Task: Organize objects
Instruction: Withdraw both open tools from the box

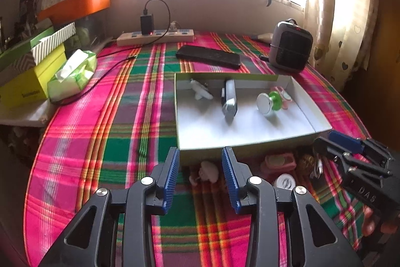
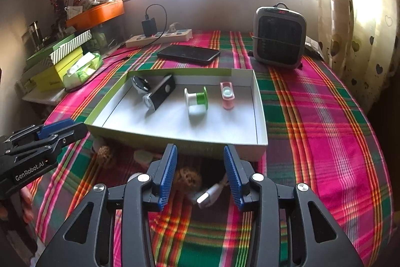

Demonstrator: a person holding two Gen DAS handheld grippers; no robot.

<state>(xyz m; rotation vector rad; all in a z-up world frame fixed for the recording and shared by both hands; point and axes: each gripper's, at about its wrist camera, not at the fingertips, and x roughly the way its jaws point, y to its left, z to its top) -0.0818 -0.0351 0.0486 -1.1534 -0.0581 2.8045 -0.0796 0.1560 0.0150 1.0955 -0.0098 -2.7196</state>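
Observation:
A shallow white box (image 1: 252, 139) (image 2: 260, 121) sits on the plaid cloth. It holds a white round item (image 1: 201, 91) (image 2: 140, 84), a black and silver device (image 1: 228, 101) (image 2: 160, 94), a green spool (image 1: 271, 100) (image 2: 196, 99) and a pink case (image 1: 285, 94) (image 2: 227, 94). My left gripper (image 1: 200, 177) is open above a pale small figure (image 1: 207, 172) in front of the box. My right gripper (image 2: 200, 174) is open above a brown fuzzy ball (image 2: 187, 178) and a white USB plug (image 2: 208, 195). A pink case (image 1: 277, 162) and a round white lid (image 1: 285, 180) lie between them.
A black phone (image 1: 208, 56) (image 2: 188, 53), a grey heater (image 1: 290, 45) (image 2: 278, 38) and a power strip (image 1: 155, 36) (image 2: 160, 36) stand behind the box. Stacked boxes (image 1: 32, 66) and a tissue pack (image 1: 72, 74) are at the left. A curtain (image 2: 355, 16) hangs at the right.

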